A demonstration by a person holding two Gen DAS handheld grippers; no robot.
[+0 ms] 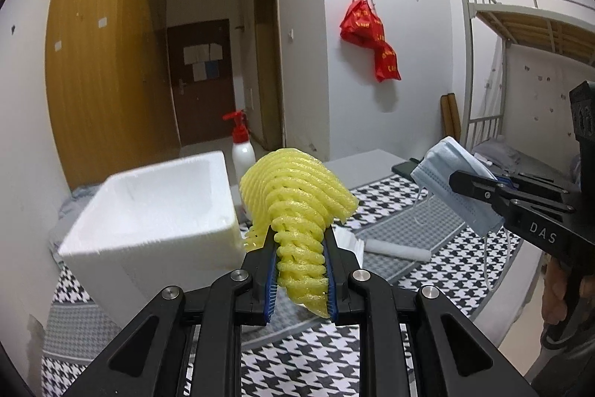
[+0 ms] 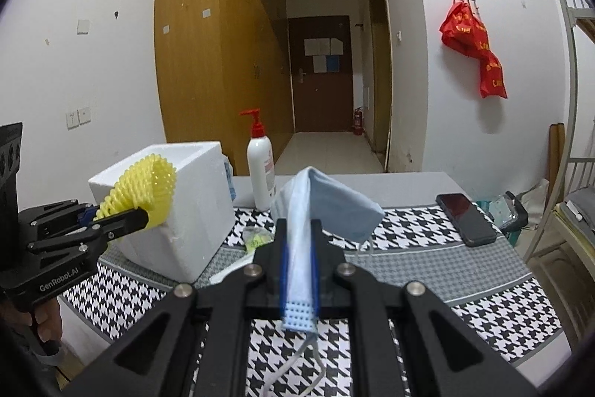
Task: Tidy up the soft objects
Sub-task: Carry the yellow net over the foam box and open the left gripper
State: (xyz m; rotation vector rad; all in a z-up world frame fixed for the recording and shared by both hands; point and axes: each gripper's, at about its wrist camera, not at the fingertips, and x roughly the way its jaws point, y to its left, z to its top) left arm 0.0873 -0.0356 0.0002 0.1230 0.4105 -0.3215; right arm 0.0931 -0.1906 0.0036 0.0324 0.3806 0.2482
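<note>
My left tool [image 1: 299, 270] pinches the yellow foam net [image 1: 297, 196], my right tool [image 2: 299, 270] the face mask [image 2: 327, 203]; I should release each squarely over the foam box [image 1: 156, 207].

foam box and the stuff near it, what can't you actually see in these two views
- Foam box interior: both views; its walls and the yellow foam net hide it.
- Small yellow item on the cloth: right wrist view; too small, partly behind the right tongs.
- Door papers: text too small.
</note>
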